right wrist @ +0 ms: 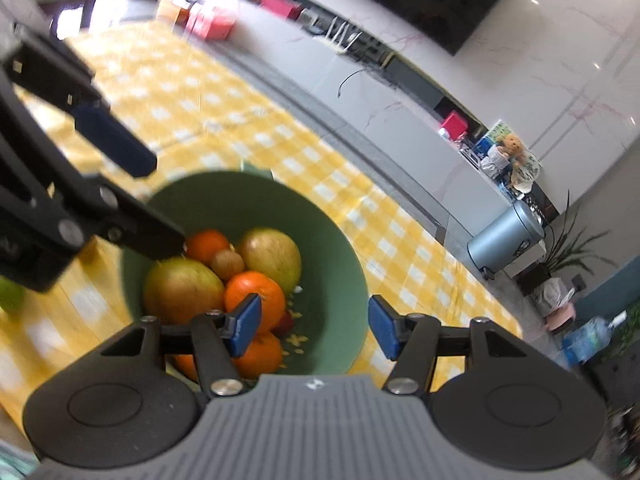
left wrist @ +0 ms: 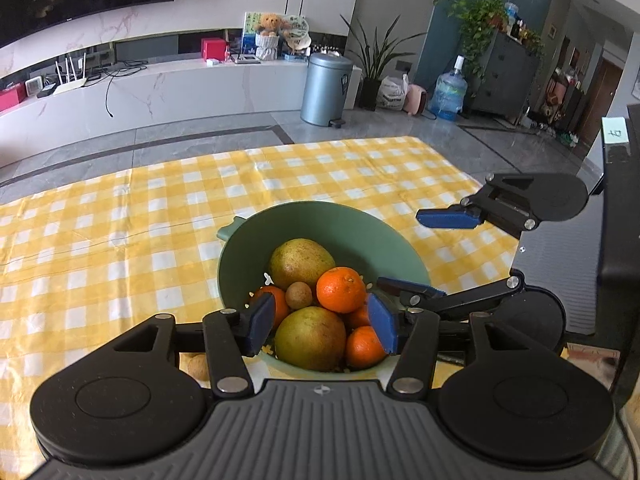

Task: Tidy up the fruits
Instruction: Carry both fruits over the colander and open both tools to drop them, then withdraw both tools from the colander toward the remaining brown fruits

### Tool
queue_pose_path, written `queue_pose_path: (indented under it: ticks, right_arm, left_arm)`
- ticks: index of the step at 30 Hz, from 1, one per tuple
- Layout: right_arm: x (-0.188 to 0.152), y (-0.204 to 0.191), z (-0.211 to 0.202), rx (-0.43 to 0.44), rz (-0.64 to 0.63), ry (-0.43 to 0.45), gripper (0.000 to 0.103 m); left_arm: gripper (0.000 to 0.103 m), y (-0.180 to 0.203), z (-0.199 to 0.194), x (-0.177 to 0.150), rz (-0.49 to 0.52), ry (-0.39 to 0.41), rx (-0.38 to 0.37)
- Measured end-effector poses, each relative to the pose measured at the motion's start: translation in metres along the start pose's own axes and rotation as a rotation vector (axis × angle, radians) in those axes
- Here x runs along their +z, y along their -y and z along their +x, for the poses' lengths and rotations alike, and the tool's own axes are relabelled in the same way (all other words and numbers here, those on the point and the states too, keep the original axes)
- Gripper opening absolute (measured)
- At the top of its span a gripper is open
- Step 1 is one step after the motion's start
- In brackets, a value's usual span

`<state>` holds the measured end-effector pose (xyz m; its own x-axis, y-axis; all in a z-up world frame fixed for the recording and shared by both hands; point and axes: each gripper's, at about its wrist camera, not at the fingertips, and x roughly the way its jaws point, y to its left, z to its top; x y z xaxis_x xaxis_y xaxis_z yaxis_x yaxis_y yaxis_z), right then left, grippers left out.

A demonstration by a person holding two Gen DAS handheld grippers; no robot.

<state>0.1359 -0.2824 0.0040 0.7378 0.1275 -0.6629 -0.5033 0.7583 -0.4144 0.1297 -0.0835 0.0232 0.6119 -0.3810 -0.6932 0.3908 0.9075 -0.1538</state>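
- While both grippers hang above the green bowl (left wrist: 320, 224), keep them clear of the rim: the left gripper (left wrist: 322, 326) is spread with nothing between its blue pads, and the right gripper (right wrist: 314, 326) likewise stands released and empty.
- All visible fruit sits heaped in the bowl on the yellow checked cloth (left wrist: 120, 240); one small brown fruit (left wrist: 198, 366) lies on the cloth beside it.
- Judged next: lift straight away, avoiding the top mandarin (left wrist: 341, 289).
- Pears (left wrist: 310, 338) are smooth, speckled, rounded; mandarins dimpled, glossy; the bowl is matte and deep, with a small lip.
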Motion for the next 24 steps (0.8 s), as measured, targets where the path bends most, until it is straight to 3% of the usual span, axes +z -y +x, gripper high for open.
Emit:
queue_pose_path:
  ticks: [16, 24]
  right_arm:
    - [-0.022, -0.053, -0.058, 0.075, 0.447, 0.170, 0.057]
    - [-0.037, -0.076, -0.044, 0.104, 0.646, 0.143, 0.056]
  left_arm:
    - [0.063, -0.031, -0.046, -0.046, -0.055, 0.068, 0.019]
    - [0.063, -0.058, -0.053, -0.075, -0.125, 0.073, 0.039]
